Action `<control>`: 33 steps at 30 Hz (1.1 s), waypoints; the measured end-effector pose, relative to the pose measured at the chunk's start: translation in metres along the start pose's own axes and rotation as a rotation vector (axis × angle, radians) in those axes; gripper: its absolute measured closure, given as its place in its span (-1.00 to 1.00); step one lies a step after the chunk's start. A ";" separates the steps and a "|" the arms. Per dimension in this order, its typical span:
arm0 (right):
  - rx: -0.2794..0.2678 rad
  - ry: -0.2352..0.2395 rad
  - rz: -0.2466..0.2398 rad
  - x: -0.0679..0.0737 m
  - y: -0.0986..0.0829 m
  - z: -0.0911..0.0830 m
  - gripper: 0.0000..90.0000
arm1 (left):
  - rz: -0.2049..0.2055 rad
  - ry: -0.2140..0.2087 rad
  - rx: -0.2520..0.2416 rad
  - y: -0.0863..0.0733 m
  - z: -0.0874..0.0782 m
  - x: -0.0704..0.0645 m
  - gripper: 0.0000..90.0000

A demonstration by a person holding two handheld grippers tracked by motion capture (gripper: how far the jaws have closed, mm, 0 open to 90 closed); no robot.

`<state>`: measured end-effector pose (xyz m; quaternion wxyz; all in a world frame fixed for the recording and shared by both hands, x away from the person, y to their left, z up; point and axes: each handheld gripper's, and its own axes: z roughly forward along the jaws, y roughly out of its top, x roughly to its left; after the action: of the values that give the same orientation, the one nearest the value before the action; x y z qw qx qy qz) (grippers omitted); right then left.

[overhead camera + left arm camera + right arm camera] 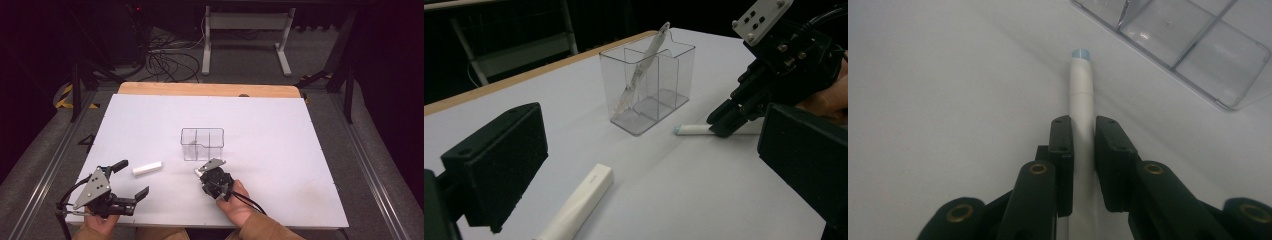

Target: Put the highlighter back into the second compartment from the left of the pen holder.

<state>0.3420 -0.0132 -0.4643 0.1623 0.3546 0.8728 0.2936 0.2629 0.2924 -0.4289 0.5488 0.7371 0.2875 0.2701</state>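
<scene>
The right gripper (1083, 145) has its 2 black jaws closed around a slim white pen-like stick with a pale blue tip (1082, 90), which lies flat on the white table sheet (280, 165) just in front of the clear plastic organizer box with 3 compartments (202, 144). In the left gripper view the same stick (696, 129) rests on the sheet with its blue end pointing away from the right gripper (729, 120), near the box (649, 90) but not touching it. A thin translucent utensil-like piece (641, 70) leans tilted inside 1 compartment. The left gripper (125, 182) hovers with its jaws wide apart, holding nothing, beside a short white rectangular bar (147, 168) lying on the sheet. The likely step is lifting the stick to drop it into the box. The grip sits far back along the stick, so the long free front end could droop or swivel between the pads during the lift. If it tilts, the blue tip might strike the box rim or a divider, nudging the light box or dislodging the leaning piece. A smooth round body could also slip out if the squeeze is light.
</scene>
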 end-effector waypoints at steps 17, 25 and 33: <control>-0.064 0.014 -0.017 -0.002 0.001 -0.018 0.75 | -0.001 0.000 0.000 0.000 -0.001 0.000 -0.99; -0.146 0.050 -0.020 -0.002 0.003 -0.035 0.75 | 0.000 0.001 0.001 0.000 0.000 0.000 -0.99; -0.249 0.097 -0.018 -0.007 0.005 -0.050 0.75 | 0.001 0.000 0.000 0.000 0.000 0.000 -0.99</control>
<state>0.3246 -0.0352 -0.4217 0.1654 0.3092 0.8396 0.4149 0.2626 0.2925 -0.4288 0.5486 0.7373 0.2871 0.2702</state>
